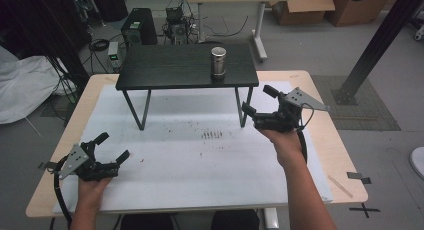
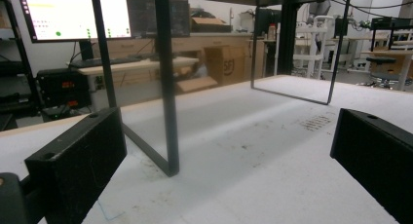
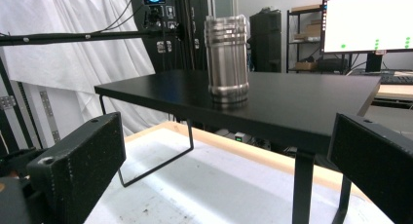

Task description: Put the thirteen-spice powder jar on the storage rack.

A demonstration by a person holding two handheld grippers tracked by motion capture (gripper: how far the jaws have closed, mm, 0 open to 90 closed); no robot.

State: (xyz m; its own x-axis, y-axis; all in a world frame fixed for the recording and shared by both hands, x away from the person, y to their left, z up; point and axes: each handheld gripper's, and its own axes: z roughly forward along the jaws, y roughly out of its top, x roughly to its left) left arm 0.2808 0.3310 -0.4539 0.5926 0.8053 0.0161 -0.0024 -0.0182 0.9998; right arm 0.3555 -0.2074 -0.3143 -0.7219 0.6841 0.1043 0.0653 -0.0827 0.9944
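Observation:
A steel canister point(image 1: 218, 62) stands upright on a small black shelf table point(image 1: 165, 67), toward its right front. In the right gripper view the canister point(image 3: 226, 61) rises above the shelf top point(image 3: 272, 100), straight ahead between the jaws. My right gripper point(image 1: 257, 101) is open, level with the shelf's front right corner and right of its leg. My left gripper point(image 1: 112, 147) is open near the front left of the white mat point(image 1: 200, 155), with nothing between its jaws. The left gripper view looks under the shelf at its thin leg point(image 2: 168, 87).
The shelf stands on wire-frame legs point(image 1: 139, 107) at the back of the mat. The wooden table's edge point(image 1: 345, 155) runs along the right. Crumbs and dark marks point(image 1: 212, 135) dot the mat's middle. Boxes, cables and a computer tower lie on the floor beyond.

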